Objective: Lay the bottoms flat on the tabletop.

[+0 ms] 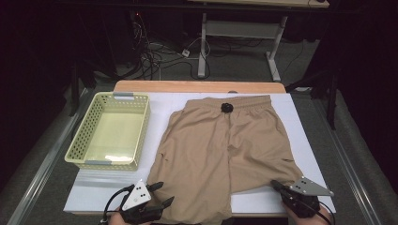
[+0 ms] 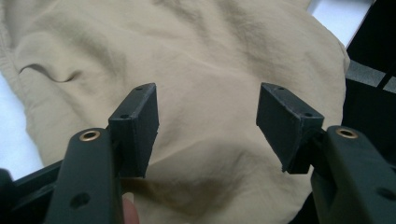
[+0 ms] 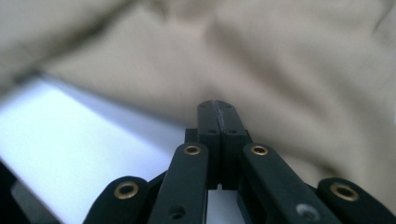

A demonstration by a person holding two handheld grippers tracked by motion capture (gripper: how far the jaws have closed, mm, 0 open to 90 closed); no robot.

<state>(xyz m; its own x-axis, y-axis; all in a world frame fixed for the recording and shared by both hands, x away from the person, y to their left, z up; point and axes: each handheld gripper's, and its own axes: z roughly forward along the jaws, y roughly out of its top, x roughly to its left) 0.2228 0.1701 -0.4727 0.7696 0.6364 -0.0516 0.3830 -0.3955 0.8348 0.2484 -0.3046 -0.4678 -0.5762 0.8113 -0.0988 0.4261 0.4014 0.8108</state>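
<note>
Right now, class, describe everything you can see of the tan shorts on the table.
The tan shorts lie spread flat on the white table, waistband at the far side, legs towards the person. The fabric looks thin, woven and lightly creased. The waistband is gathered, with a dark knot or toggle at its middle. The left gripper hangs open over one leg hem; the right gripper, jaws shut, sits at the other hem's edge, grip unclear.

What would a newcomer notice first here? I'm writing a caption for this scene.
A pair of tan shorts lies spread flat across the white table, waistband at the far side. A pale yellow basket sits to its left. At the near edge, the left tool stands open at one leg hem, the right tool shut at the other.
</note>
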